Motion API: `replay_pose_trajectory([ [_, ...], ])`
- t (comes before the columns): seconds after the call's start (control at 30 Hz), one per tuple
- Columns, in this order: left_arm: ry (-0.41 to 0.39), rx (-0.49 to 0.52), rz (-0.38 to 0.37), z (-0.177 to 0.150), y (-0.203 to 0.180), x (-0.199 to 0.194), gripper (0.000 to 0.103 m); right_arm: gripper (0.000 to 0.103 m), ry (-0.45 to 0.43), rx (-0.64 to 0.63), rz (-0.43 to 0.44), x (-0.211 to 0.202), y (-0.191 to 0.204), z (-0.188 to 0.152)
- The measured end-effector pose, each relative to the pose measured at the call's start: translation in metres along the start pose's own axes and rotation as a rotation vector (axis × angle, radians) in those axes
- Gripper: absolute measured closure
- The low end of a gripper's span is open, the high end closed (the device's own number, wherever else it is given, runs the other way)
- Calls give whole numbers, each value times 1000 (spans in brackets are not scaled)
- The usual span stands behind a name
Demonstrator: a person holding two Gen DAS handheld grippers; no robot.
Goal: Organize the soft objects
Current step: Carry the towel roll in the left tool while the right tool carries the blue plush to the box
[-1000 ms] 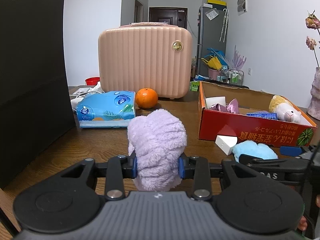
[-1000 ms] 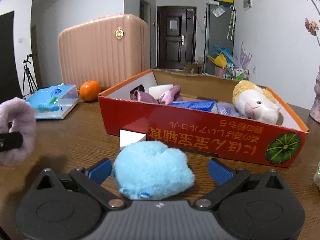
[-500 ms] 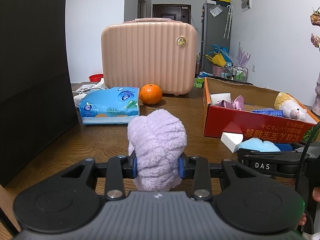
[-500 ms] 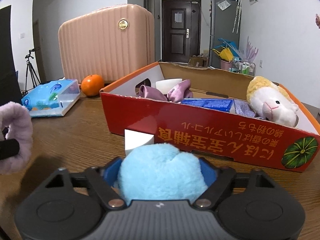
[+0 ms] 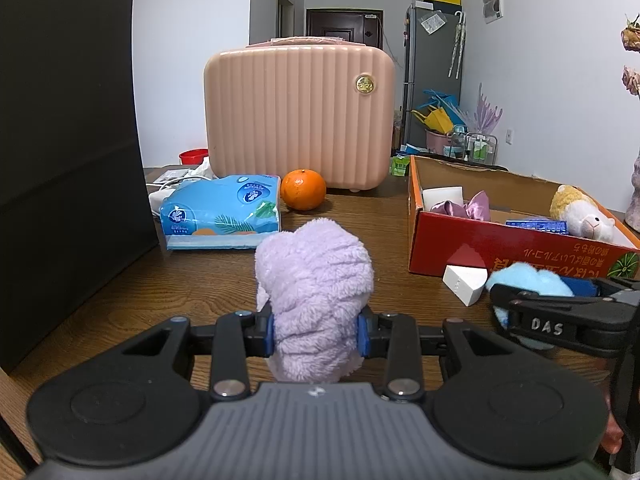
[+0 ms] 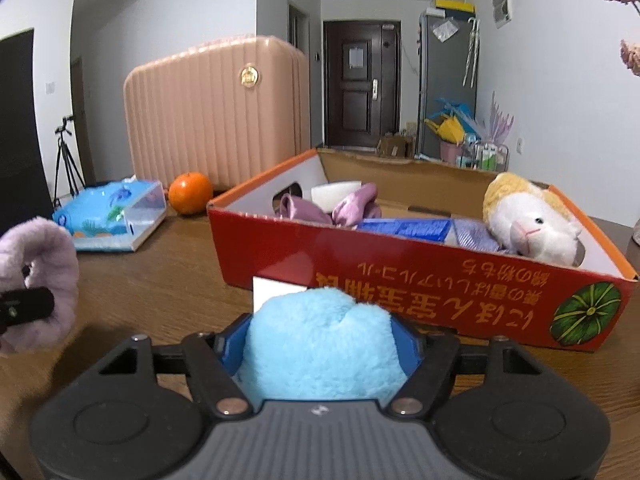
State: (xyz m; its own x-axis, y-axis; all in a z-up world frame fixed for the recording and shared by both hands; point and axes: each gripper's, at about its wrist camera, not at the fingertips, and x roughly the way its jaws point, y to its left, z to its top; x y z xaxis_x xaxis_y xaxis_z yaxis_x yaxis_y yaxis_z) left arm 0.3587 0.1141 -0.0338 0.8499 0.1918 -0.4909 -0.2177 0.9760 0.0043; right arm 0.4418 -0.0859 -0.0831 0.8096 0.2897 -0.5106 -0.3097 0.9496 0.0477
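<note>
A lilac fluffy towel roll (image 5: 316, 280) stands upright between the blue pads of my left gripper (image 5: 316, 334), which is shut on it just above the wooden table. In the right wrist view the same roll (image 6: 40, 264) shows at the far left. My right gripper (image 6: 320, 350) has its jaws closing, and the pads press into both sides of a light-blue fluffy plush (image 6: 320, 328). This plush (image 5: 528, 276) sits in front of the red cardboard box (image 6: 420, 288). The box holds a sheep plush (image 6: 532, 224), a purple satin bow (image 6: 352, 208) and a blue packet.
A white wedge block (image 5: 466, 284) lies between the blue plush and the box wall. Farther back stand a pink ribbed case (image 5: 298, 112), an orange (image 5: 303, 189) and a blue tissue pack (image 5: 220, 216). A tall black panel (image 5: 68, 140) borders the table's left side.
My right gripper's jaws have come in from wide open and now squeeze the blue plush. The left gripper and its lilac roll have not moved.
</note>
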Motion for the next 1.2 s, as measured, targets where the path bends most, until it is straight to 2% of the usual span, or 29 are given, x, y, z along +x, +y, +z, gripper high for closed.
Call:
replay_pose_trajectory([
  [0.53, -19, 6, -8, 0, -2, -3, 67, 33, -211, 31, -11, -60, -18, 2],
  [1.2, -56, 33, -26, 3, -27, -9, 67, 33, -316, 39, -23, -81, -28, 11],
])
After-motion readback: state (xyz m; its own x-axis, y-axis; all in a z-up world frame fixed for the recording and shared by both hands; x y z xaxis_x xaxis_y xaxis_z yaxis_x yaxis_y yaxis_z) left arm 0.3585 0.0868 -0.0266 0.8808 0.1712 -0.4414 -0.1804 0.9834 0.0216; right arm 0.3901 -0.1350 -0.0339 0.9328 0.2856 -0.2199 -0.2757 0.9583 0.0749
